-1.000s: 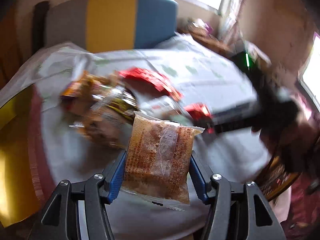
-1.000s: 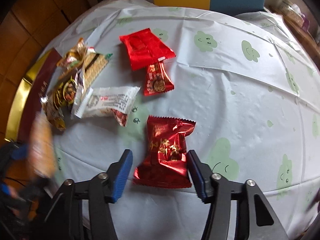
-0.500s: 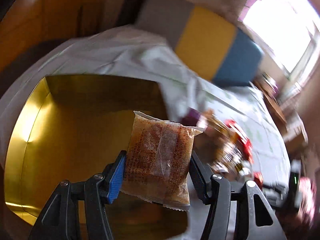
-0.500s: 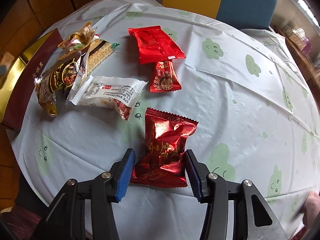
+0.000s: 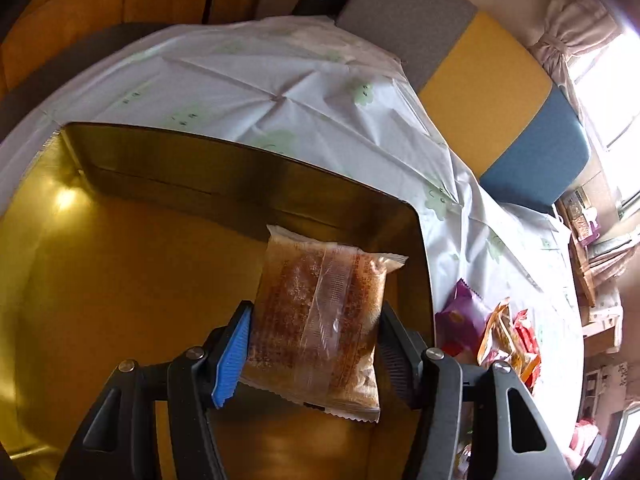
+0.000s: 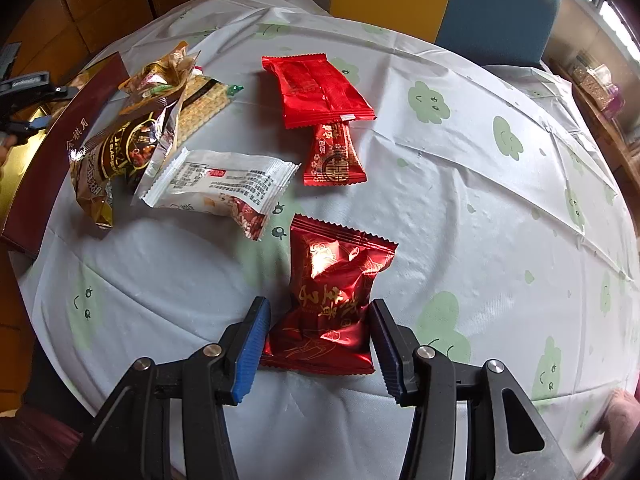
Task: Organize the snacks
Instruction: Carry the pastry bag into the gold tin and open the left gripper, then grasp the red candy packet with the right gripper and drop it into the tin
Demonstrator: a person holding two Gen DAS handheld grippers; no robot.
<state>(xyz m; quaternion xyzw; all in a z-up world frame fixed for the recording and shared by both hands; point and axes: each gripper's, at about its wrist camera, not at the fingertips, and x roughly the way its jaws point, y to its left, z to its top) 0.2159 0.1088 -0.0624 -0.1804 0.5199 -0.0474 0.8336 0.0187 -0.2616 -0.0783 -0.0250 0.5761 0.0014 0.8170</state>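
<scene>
Over the gold box (image 5: 120, 300), left gripper (image 5: 316, 344) is clamped on a clear brown-cake packet (image 5: 320, 320), held above the box floor. Step: dropping this snack into the box. Next: lower a bit, then release so it lands flat inside. Right gripper (image 6: 320, 344) grips a dark red pouch (image 6: 332, 300) over the table (image 6: 460, 208); other packets lie loose beyond, near the box edge.

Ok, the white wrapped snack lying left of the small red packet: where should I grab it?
Take the white packet across its narrow middle, coming from above with fingers on its long edges. It lies flat, slanted, long axis roughly left to right; its left end touches the gold bag, so stay mid-body or nearer the free right end.
</scene>
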